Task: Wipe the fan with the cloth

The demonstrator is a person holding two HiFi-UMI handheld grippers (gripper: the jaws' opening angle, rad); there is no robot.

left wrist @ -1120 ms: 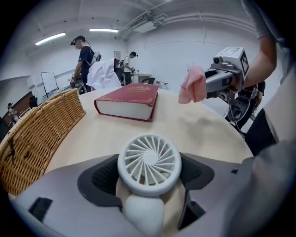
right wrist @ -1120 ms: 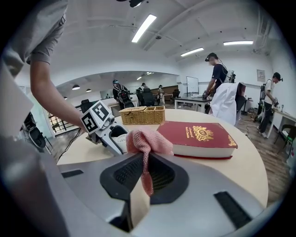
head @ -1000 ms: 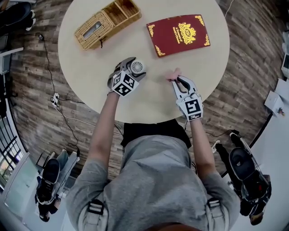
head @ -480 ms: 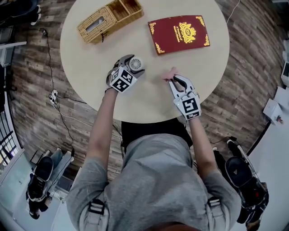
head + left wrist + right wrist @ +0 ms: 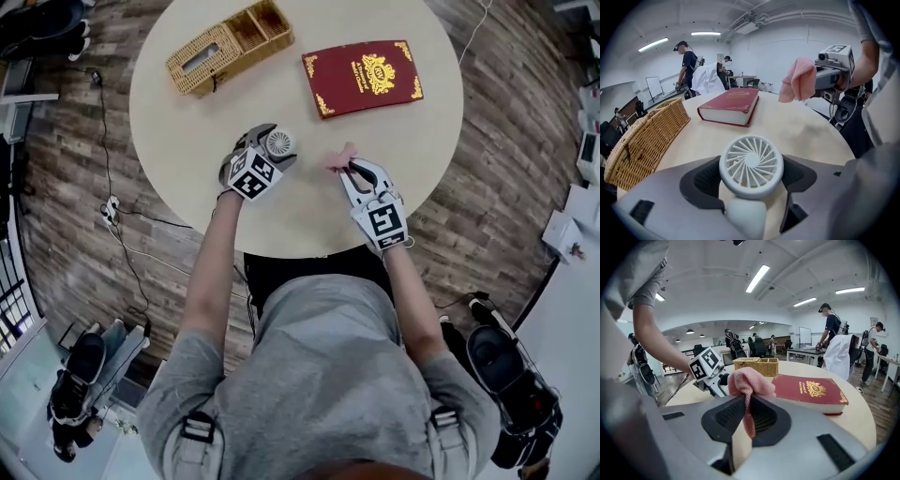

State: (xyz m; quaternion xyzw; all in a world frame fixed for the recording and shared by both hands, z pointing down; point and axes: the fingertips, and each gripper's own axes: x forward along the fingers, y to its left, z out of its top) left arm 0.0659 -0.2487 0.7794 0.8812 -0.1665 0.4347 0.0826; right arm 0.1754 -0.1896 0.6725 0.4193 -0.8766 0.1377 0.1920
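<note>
Steadies the fan (image 5: 751, 161) in the left tongs (image 5: 269, 146), grille bared, for wiping with the cloth (image 5: 750, 379) pinched in the right tongs (image 5: 353, 172).

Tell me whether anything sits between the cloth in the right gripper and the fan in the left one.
Nothing visible does. Only bare table shows between the pink cloth, clamped in the right gripper, and the fan in the left gripper; the red book and wicker basket lie farther back.
</note>
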